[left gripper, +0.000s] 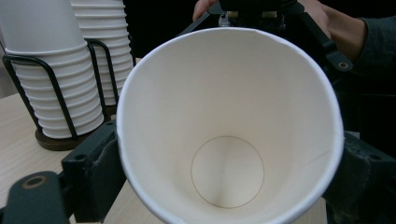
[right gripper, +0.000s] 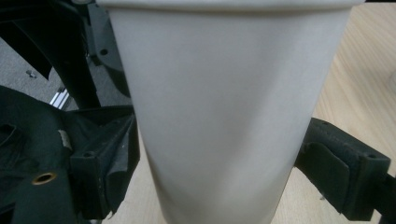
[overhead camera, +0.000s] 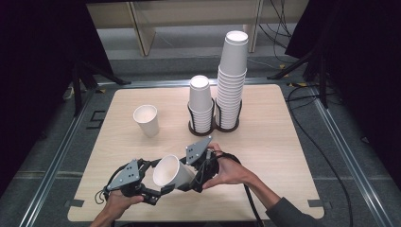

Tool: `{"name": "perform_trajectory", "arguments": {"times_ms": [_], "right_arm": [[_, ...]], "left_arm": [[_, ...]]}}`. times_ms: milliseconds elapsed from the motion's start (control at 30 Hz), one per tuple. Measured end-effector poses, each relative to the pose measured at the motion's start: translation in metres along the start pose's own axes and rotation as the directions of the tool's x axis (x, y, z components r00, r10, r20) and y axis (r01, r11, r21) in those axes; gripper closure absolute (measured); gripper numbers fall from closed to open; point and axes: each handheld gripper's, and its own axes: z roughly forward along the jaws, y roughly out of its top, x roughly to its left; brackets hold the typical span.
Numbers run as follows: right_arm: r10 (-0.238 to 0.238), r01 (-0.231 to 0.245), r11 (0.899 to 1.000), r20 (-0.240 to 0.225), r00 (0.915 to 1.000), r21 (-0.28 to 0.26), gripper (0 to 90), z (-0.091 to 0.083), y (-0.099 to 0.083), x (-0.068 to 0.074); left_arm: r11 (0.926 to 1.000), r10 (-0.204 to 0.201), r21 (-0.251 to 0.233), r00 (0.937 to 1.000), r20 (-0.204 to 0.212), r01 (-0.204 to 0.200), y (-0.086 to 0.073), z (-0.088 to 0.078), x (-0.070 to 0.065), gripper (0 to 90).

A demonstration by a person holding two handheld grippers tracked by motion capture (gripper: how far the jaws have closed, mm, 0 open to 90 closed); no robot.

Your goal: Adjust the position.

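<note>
wooden table (overhead camera: 283, 142), both grippers clamp one paper cup (overhead camera: 171, 173); left gripper (overhead camera: 158, 187), right gripper (overhead camera: 191, 182), cup base hidden

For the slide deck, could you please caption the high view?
Two hand-held grippers, left gripper and right gripper, hold a tilted paper cup between them.

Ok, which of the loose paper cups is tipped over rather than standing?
The cup held between the two grippers at the table's near edge: it lies tilted, mouth toward the left gripper. The other loose cup stands upright, far left.
</note>
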Motion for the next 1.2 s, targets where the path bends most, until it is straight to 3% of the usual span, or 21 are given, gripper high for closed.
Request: {"name": "perform_trajectory", "arguments": {"times_ms": [33, 100, 200, 233, 367, 433, 467, 600, 733, 800, 833, 1000, 1033, 1200], "right_arm": [[0.015, -0.015, 1.000, -0.006, 0.9999, -0.002, 15.7, 0.001, 0.000, 0.001], [0.003, -0.003, 1.000, -0.006, 1.0000, -0.004, 15.7, 0.003, 0.000, 0.001], [-0.004, 0.004, 1.000, -0.003, 1.0000, -0.002, 15.7, 0.006, 0.001, 0.001], [0.001, -0.001, 1.000, -0.010, 0.9999, 0.001, 15.7, 0.007, 0.001, 0.002], [0.008, -0.008, 1.000, -0.022, 0.9997, -0.004, 18.3, 0.010, 0.001, 0.002], [0.000, 0.000, 1.000, -0.022, 0.9998, -0.010, 19.1, 0.011, 0.001, 0.001], [0.001, -0.001, 1.000, -0.021, 0.9998, -0.012, 19.3, 0.011, 0.001, 0.001], [0.025, -0.026, 0.999, -0.027, 0.9993, -0.042, 19.9, 0.010, 0.000, 0.001], [0.039, -0.038, 0.994, 0.005, 0.9992, -0.103, 20.3, 0.008, -0.001, -0.001], [0.034, -0.030, 0.989, 0.024, 0.9991, -0.145, 20.4, 0.008, -0.001, -0.003], [0.056, -0.051, 0.985, 0.026, 0.9981, -0.163, 20.4, 0.008, -0.002, -0.002], [0.067, -0.058, 0.980, 0.044, 0.9968, -0.190, 20.3, 0.012, -0.004, -0.004], [0.094, -0.087, 0.979, 0.033, 0.9950, -0.187, 20.3, 0.013, -0.005, -0.003], [0.111, -0.103, 0.972, 0.028, 0.9934, -0.210, 20.1, 0.022, -0.007, -0.003]], "left_arm": [[0.9998, -0.006, -0.020, 1.0000, 0.007, 0.006, 0.000, 0.001, 0.000, 11.9], [1.0000, 0.005, 0.007, 1.0000, -0.001, -0.005, 0.002, -0.001, -0.001, 11.8], [1.0000, 0.002, -0.002, 1.0000, 0.000, -0.002, 0.003, 0.000, -0.002, 11.8], [0.9995, -0.002, -0.033, 1.0000, 0.010, 0.003, 0.002, 0.003, -0.002, 11.8], [1.0000, 0.006, 0.002, 1.0000, 0.002, -0.006, 0.003, 0.000, -0.003, 11.7], [0.9993, -0.005, -0.036, 0.9999, 0.012, 0.006, 0.002, 0.003, -0.002, 11.4], [0.9995, -0.007, -0.031, 0.9999, 0.015, 0.007, 0.002, 0.002, -0.001, 11.0], [0.9965, -0.072, -0.042, 0.9974, -0.002, 0.072, 0.000, -0.001, 0.002, 8.1], [0.9820, -0.164, -0.100, 0.9859, -0.031, 0.160, -0.004, 0.000, 0.004, 2.6], [0.9760, -0.187, -0.121, 0.9816, -0.039, 0.181, -0.005, -0.001, 0.006, 1.1], [0.9743, -0.192, -0.128, 0.9802, -0.046, 0.185, -0.005, -0.001, 0.006, 1.3], [0.9725, -0.184, -0.155, 0.9811, -0.058, 0.174, -0.003, -0.003, 0.005, 4.8], [0.9744, -0.175, -0.155, 0.9824, -0.066, 0.163, -0.003, -0.003, 0.005, 4.8], [0.9759, -0.163, -0.160, 0.9829, -0.086, 0.148, -0.002, -0.002, 0.003, 7.7]]}}
